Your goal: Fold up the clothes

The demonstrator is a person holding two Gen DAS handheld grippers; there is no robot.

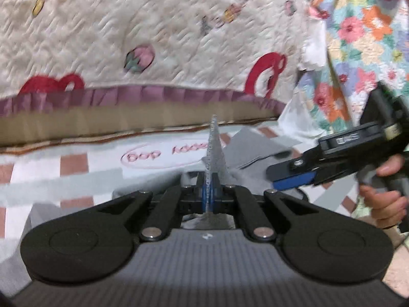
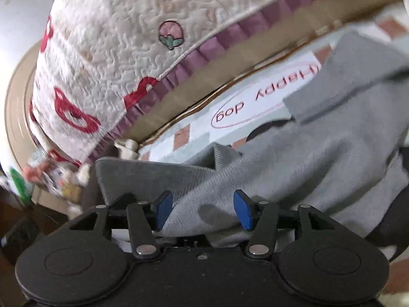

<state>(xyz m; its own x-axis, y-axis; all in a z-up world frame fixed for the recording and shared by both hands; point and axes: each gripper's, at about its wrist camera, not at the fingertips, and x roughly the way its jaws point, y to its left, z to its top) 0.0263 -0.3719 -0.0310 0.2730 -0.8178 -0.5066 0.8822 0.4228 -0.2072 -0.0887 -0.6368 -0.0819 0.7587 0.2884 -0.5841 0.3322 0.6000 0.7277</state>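
Observation:
A grey knit garment [image 2: 319, 153] lies rumpled on a checked sheet printed with a pink "Happy dog" oval [image 2: 265, 99]. In the left wrist view my left gripper [image 1: 209, 192] is shut on a thin fold of this grey garment [image 1: 214, 148], which stands up in a peak from between the blue pads. My right gripper [image 2: 203, 209] is open. Grey cloth lies between its blue pads [image 2: 163, 208], which do not press on it. From the left wrist view the right gripper [image 1: 278, 176] comes in from the right, held in a hand [image 1: 383, 199].
A thick cream quilt [image 1: 153, 38] with red prints and a purple ruffled edge lies just beyond the garment. A floral quilt [image 1: 358, 38] is at the right. Small clutter [image 2: 58, 179] sits off the bed's left corner.

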